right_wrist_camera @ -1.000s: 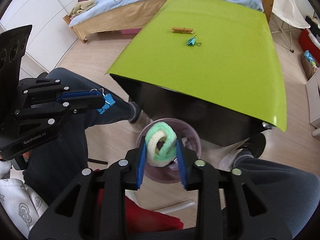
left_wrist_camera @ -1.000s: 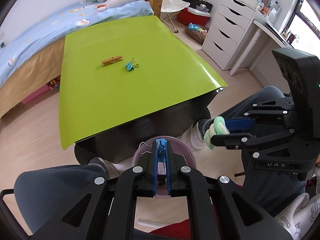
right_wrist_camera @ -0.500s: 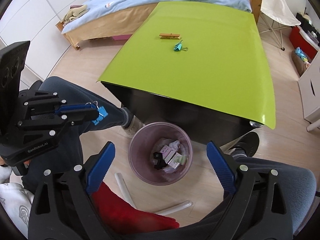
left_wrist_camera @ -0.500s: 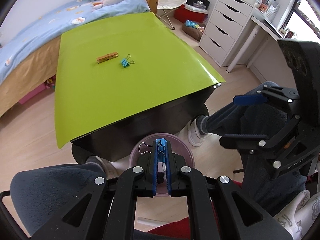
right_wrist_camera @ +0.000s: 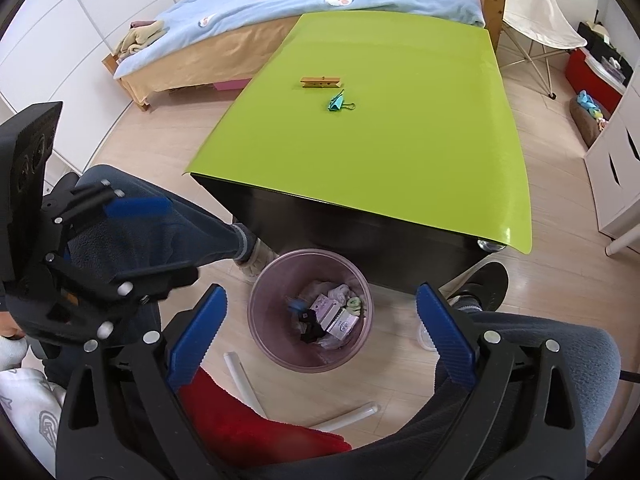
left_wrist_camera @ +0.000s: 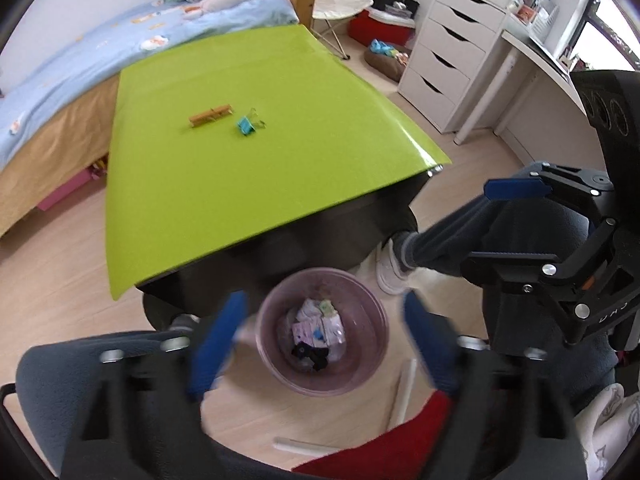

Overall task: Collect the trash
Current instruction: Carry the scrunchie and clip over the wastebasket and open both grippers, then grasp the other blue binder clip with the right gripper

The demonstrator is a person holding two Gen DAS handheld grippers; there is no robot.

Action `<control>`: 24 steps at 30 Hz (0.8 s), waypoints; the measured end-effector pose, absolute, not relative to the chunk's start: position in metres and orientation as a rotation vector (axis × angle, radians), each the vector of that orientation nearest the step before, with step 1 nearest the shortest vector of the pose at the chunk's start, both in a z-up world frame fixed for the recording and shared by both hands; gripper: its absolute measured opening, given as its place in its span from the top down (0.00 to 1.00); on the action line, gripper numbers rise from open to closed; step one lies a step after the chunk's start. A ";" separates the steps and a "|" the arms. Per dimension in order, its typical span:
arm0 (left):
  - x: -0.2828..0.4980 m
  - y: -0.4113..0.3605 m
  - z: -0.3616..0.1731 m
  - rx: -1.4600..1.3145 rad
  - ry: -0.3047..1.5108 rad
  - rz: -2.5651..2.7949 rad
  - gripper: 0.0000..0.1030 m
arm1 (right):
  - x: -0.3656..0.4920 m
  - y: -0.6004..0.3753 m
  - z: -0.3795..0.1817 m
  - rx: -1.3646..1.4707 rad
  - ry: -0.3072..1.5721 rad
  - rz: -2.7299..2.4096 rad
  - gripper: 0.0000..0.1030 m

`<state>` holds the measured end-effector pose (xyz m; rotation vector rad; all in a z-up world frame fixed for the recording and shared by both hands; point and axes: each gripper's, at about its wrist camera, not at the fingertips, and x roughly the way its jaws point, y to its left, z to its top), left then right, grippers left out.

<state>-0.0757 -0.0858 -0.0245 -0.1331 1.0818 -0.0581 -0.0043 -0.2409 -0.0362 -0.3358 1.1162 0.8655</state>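
A translucent purple bin [left_wrist_camera: 360, 380] [right_wrist_camera: 272, 344] stands on the floor before the green table [left_wrist_camera: 240, 184] [right_wrist_camera: 380, 152], with paper scraps inside. My left gripper [left_wrist_camera: 322, 344] [right_wrist_camera: 160, 240] hovers over it, its jaws opening and blurred, nothing between them. A small blue binder clip [right_wrist_camera: 296, 304] lies blurred in the bin. My right gripper [right_wrist_camera: 320, 338] [left_wrist_camera: 504, 226] is also above the bin, jaws opening wide and empty. The green-and-white foam ring [right_wrist_camera: 354, 303] rests in the bin. On the table lie a wooden clothespin [left_wrist_camera: 211, 115] [right_wrist_camera: 321, 81] and a teal binder clip [left_wrist_camera: 246, 125] [right_wrist_camera: 337, 103].
A person's legs [right_wrist_camera: 192, 232] and shoes flank the bin. A red cloth [right_wrist_camera: 240, 420] and white tubes [right_wrist_camera: 240, 376] lie on the floor near me. A bed [left_wrist_camera: 80, 80] stands behind the table, white drawers [left_wrist_camera: 452, 60] to the right.
The right gripper opened first and the foam ring dropped into the bin. Then the left gripper opened and let go of the blue binder clip, which fell into the bin.
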 end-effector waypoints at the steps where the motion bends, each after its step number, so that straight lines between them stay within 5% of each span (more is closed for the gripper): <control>1: -0.075 -0.085 -0.023 -0.124 1.077 -0.047 0.14 | -0.004 -0.241 -0.036 -0.334 1.116 0.863 0.08; 24: -0.066 -0.046 -0.004 -0.179 1.021 0.069 0.08 | 0.021 -0.218 -0.022 -0.317 1.093 0.892 0.07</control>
